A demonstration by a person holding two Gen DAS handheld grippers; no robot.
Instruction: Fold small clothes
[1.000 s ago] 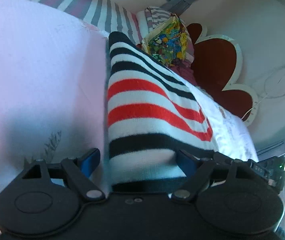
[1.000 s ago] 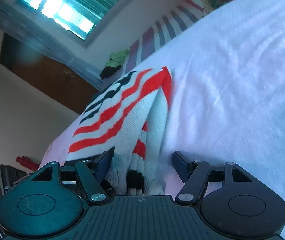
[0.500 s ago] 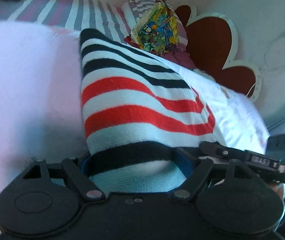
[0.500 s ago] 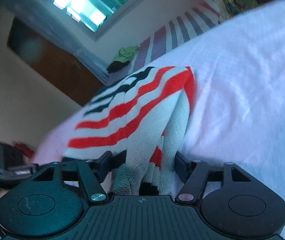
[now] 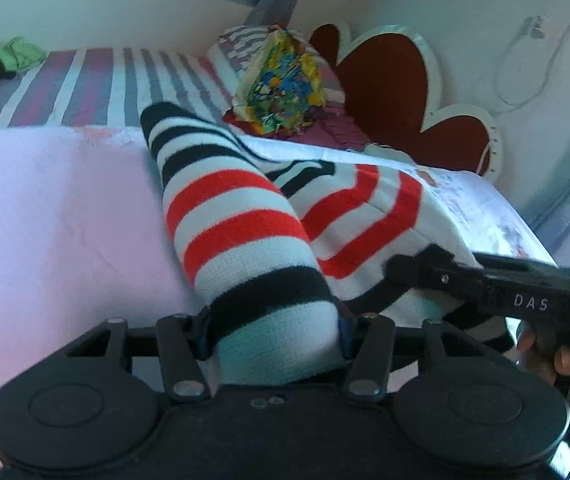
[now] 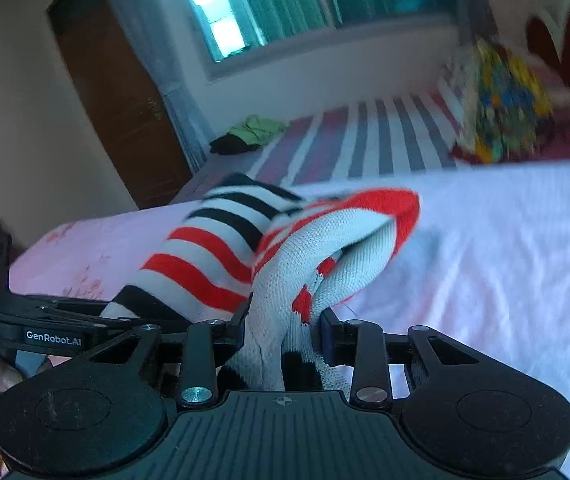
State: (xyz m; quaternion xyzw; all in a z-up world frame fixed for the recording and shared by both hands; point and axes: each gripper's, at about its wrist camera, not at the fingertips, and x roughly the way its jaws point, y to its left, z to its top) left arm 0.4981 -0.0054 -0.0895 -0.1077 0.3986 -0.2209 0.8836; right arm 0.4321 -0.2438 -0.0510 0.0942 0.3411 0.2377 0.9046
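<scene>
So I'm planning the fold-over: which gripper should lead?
Probably the left gripper: it clamps one flat layer of the sweater. The right gripper pinches bunched folds.

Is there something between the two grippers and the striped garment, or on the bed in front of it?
Nothing visible. The left gripper and right gripper are both shut on the striped garment. The pink sheet beside it is bare; the colourful bag stands well beyond.

Daylight from the window (image 6: 245, 12) glares; fisheye edges bend, right view motion-blurred
</scene>
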